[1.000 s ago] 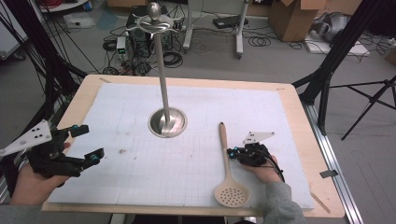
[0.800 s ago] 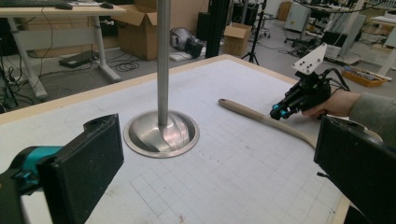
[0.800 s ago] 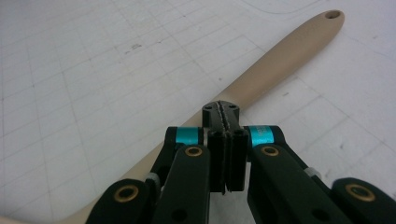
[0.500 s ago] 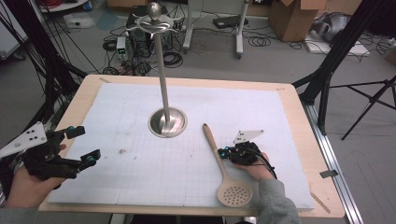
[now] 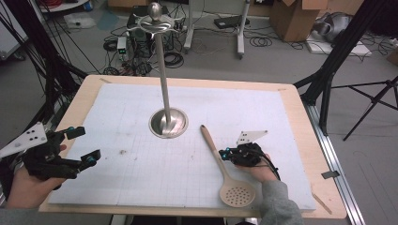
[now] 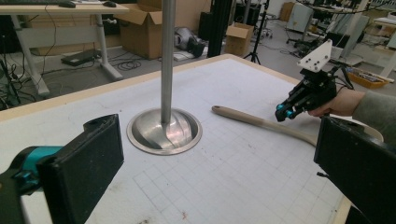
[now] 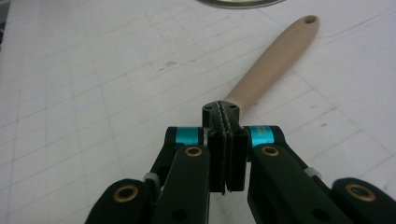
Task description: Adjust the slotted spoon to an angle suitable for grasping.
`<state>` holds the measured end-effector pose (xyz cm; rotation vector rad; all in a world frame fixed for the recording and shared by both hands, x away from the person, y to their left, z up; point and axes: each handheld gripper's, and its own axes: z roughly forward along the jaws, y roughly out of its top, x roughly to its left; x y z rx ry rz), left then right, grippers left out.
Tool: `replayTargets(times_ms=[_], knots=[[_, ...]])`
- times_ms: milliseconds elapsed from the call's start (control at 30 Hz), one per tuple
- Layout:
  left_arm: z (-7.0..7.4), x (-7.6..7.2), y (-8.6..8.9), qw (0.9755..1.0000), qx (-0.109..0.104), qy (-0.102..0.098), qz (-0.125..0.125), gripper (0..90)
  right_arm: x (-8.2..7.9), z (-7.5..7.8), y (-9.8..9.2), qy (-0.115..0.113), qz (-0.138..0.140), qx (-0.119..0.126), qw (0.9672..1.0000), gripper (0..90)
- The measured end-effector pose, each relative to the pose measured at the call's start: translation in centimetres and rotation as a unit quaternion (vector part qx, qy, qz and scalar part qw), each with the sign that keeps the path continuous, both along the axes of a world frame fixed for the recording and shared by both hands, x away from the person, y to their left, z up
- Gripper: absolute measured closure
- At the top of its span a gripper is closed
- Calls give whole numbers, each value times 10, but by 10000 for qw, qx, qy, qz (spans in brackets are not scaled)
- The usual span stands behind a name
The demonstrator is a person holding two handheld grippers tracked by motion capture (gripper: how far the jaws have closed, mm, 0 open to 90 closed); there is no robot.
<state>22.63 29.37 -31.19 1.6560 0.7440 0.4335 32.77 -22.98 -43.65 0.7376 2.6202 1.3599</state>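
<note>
Spoon work is at its pushing step, as I judge it: your right gripper (image 5: 224, 153) has its jaws pressed fully together, with nothing between them, and its closed tip sits against the handle of the wooden slotted spoon (image 5: 226, 171). The right gripper view shows the two pads (image 7: 218, 122) meeting face to face, and the spoon handle (image 7: 273, 60) running away from them toward the metal stand (image 5: 166, 96). So you nudge the spoon, you do not hold it.

The spoon lies flat on the white gridded mat (image 5: 141, 164), in the right front part, its perforated bowl near the table edge and the handle end pointing to the round base of the stand, close but not touching.

Your left gripper (image 5: 80, 145) rests at the left edge of the table with jaws wide apart and empty; in the left gripper view both pads (image 6: 88, 163) frame the stand base (image 6: 164, 130).

For the next move, I think you must part the right jaws and bring them around the handle, because the spoon is flat and thin, so come low.
</note>
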Motion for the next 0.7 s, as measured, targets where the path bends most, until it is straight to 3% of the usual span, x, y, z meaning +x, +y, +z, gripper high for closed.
replayTargets(times_ms=[200, 367, 700], knots=[[0, 1, 0, 10000, 14, 3, -6, 18, -9, 4, 4, 92, 266, 30, 9996, 900], [0, 1, -2, 10000, -3, 7, -9, 18, -16, 5, 0, 96, 276, 96, 9995, 900], [-1, 4, -5, 10000, 23, 22, -59, 18, -23, 1, 8, 162, 517, -167, 9984, 900]])
